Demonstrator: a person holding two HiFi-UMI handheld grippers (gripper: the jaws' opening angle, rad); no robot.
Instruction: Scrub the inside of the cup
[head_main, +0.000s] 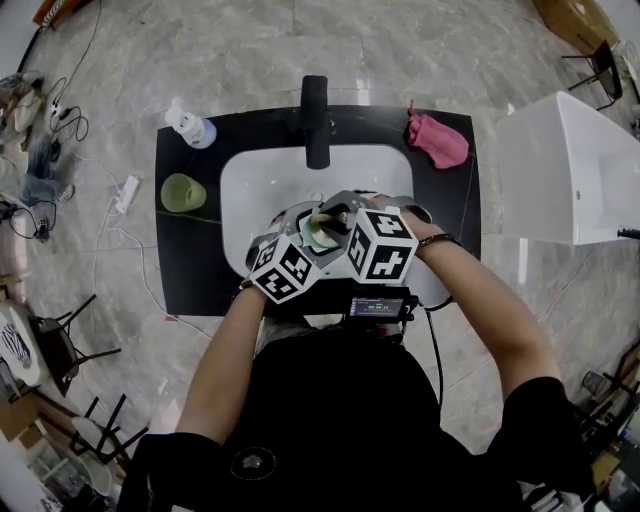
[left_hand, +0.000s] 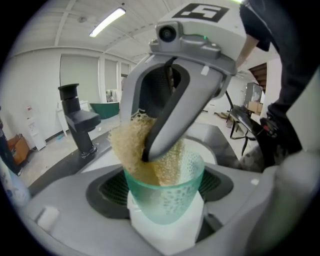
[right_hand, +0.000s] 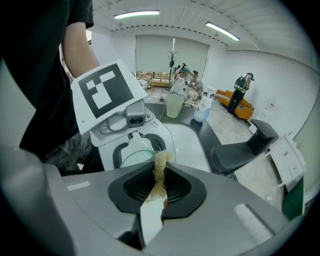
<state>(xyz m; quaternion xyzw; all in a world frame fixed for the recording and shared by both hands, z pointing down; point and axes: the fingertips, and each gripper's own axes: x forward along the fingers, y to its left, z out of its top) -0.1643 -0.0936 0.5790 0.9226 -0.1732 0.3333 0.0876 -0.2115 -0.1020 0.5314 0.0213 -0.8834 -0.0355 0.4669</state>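
A translucent green cup (left_hand: 170, 200) sits between the jaws of my left gripper (left_hand: 165, 192), which is shut on its walls. It tilts over the white sink basin (head_main: 250, 185). My right gripper (right_hand: 159, 182) is shut on a tan fibrous scrubber (right_hand: 161, 165). In the left gripper view the scrubber (left_hand: 131, 145) and the right gripper's grey fingertips (left_hand: 167, 125) reach into the cup's mouth against its inner wall. In the head view both grippers meet over the basin, left (head_main: 303, 240) and right (head_main: 338, 218), with the cup (head_main: 320, 232) between them. The cup's bottom is hidden.
A black faucet (head_main: 316, 120) stands at the back of the basin on a black counter (head_main: 190, 260). On it are a second green cup (head_main: 183, 192), a white bottle (head_main: 190, 127) and a pink cloth (head_main: 438, 142). A white box (head_main: 570, 170) stands at the right.
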